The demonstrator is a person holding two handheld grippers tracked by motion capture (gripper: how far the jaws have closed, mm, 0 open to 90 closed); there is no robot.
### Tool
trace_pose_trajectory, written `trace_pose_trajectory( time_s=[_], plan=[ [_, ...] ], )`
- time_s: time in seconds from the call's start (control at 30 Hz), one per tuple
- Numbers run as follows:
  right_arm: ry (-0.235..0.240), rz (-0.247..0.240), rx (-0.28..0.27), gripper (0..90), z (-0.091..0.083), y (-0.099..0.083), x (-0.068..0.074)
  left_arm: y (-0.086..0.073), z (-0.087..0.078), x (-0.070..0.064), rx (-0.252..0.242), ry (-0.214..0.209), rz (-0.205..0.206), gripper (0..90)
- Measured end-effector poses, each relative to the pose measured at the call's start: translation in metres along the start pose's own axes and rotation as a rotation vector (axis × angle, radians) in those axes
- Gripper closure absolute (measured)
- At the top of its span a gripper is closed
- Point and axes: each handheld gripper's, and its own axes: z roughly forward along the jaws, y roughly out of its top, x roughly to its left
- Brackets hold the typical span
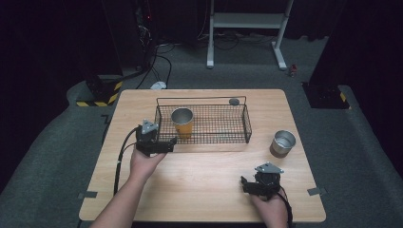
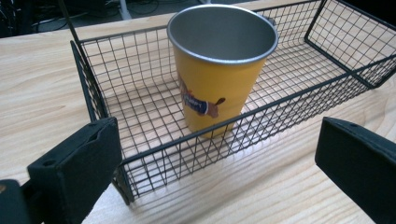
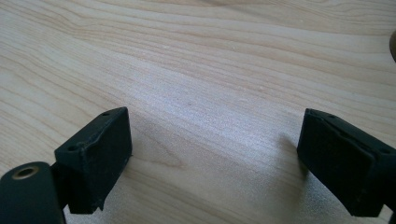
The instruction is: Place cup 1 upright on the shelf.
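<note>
Right now your left gripper (image 1: 166, 144) sits at the near left corner of the black wire-mesh basket (image 1: 247, 124) on the pale wooden table (image 1: 199, 190), with its jaws spread wide and holding nothing. Just beyond them, inside the basket's left end, stands the tall yellow metal cup with a small printed figure on its side (image 2: 219, 70), upright and open at the top. The jaws are apart from it, on the outside of the basket's near wall, which suggests you are either lining up to reach for the cup or have it where it belongs. Your right gripper (image 1: 247, 185) rests low over bare wood near the table's front right edge, jaws likewise wide open and empty, seemingly parked out of the way. A short silver steel tumbler (image 1: 283, 143) stands upright on the table to the right of the basket, well apart from both grippers.
</note>
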Motion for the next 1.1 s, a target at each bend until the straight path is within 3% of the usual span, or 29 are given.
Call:
trace_pose_trajectory(
  time_s=[0.63, 1.1],
  plan=[
    [0.000, 0.000, 0.000, 9.8, 0.000, 0.000, 0.000, -0.020, -0.017, 0.009, 0.011, 0.020, -0.005, 1.4],
    [0.000, 0.000, 0.000, 9.9, 0.000, 0.000, 0.000, -0.050, -0.029, 0.019, 0.046, 0.011, -0.023, 1.5]
  ],
)
